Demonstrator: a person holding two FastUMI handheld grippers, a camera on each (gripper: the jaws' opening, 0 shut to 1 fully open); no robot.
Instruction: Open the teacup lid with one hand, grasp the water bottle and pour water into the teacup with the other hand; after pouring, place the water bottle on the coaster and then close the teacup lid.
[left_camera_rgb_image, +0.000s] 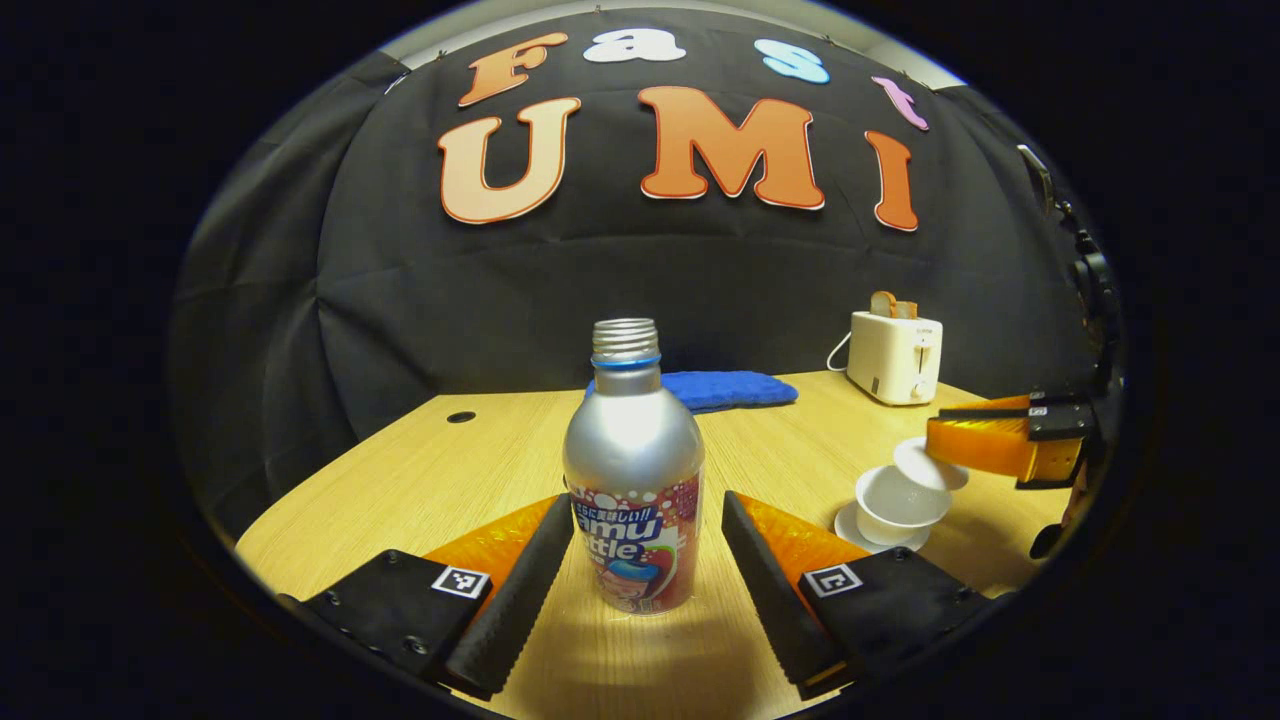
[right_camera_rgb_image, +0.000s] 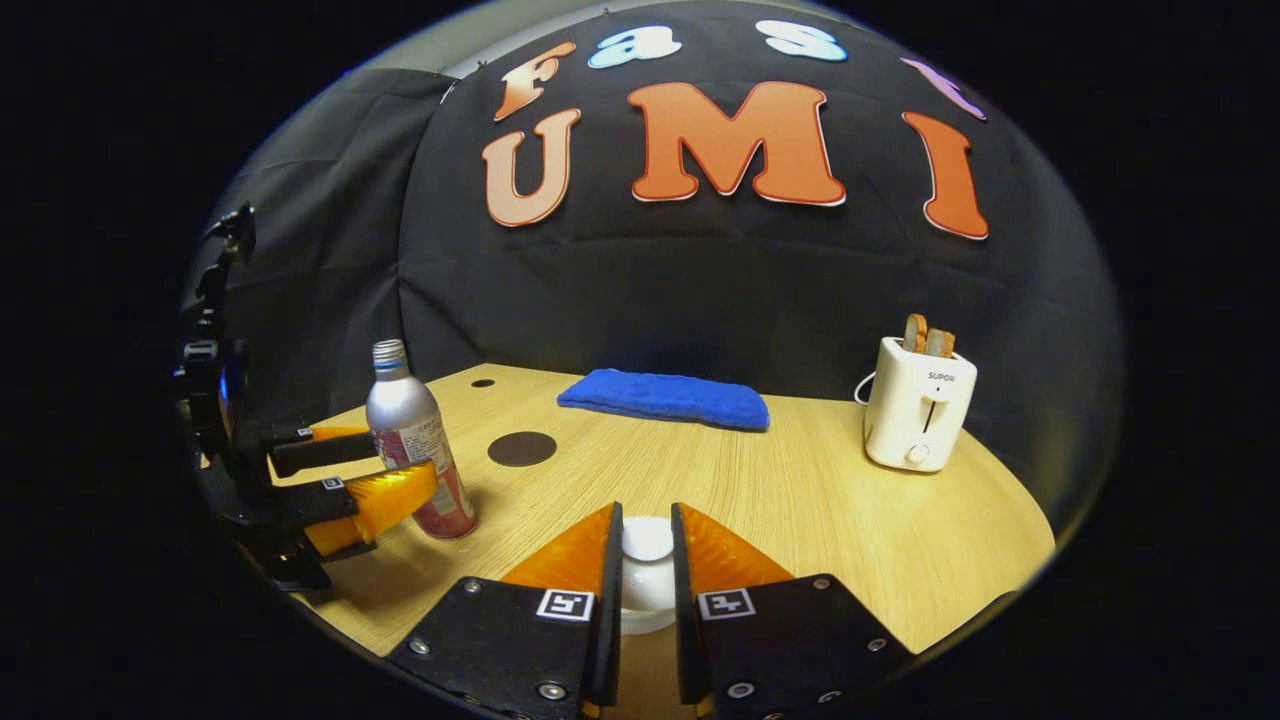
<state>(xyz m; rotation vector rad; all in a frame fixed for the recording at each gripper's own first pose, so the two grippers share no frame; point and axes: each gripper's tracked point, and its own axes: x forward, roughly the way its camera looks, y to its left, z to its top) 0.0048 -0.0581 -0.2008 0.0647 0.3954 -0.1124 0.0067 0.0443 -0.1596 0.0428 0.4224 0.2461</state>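
White teacup (left_camera_rgb_image: 900, 503) on its saucer, near the worktop's (right_camera_rgb_image: 820, 480) front edge | lid (left_camera_rgb_image: 930, 462) tilted above it, clamped in right tongs (right_camera_rgb_image: 647, 560) | silver water bottle (left_camera_rgb_image: 633, 470) upright between the spread left tongs (left_camera_rgb_image: 640, 560), untouched | dark coaster (right_camera_rgb_image: 522, 448) behind | blue cloth (right_camera_rgb_image: 665, 398) and toaster (right_camera_rgb_image: 920, 405) along the back edge

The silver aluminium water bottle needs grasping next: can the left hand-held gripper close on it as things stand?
Probably yes: the silver aluminium water bottle stands upright between the open left hand-held gripper's fingers, nothing between them.
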